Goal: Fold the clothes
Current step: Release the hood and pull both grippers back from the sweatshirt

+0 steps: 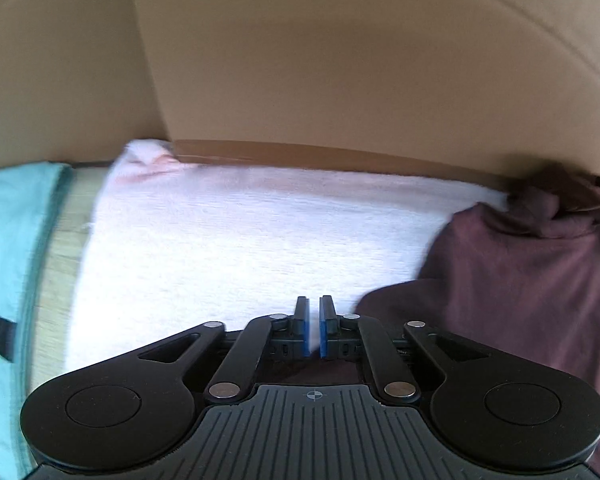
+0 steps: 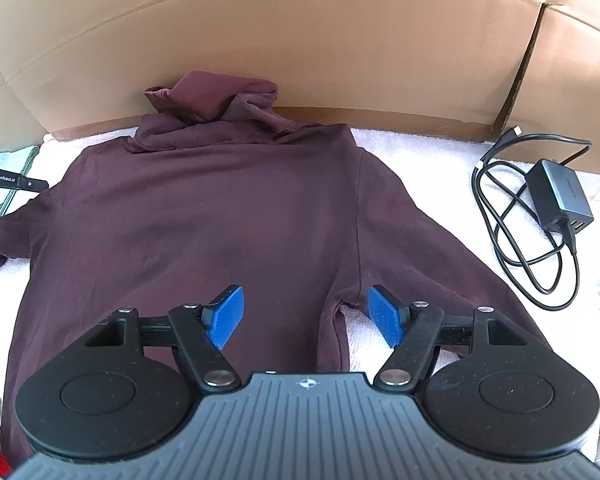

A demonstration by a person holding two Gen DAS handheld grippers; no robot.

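Observation:
A maroon hoodie [image 2: 220, 220] lies spread flat on a white towel [image 2: 428, 184], with its hood [image 2: 216, 96] against the cardboard wall. My right gripper [image 2: 306, 314] hovers low over the hoodie's lower right side, near the armpit seam. It is open wide, and its blue pads [image 2: 226, 318] have nothing between them. In the left wrist view the hoodie [image 1: 520, 272] fills the right side. My left gripper [image 1: 314, 328] stands over the towel [image 1: 240, 240] at the hoodie's left edge. Its jaws are a narrow slit apart, and only white towel shows through. Blur softens this view.
A brown cardboard wall [image 2: 320, 40] closes off the far side. A grey charger [image 2: 560, 196] with a coiled black cable [image 2: 512, 240] lies on the towel to the right. A teal cloth [image 1: 8, 240] and a strip of wooden surface [image 1: 60, 240] lie to the left.

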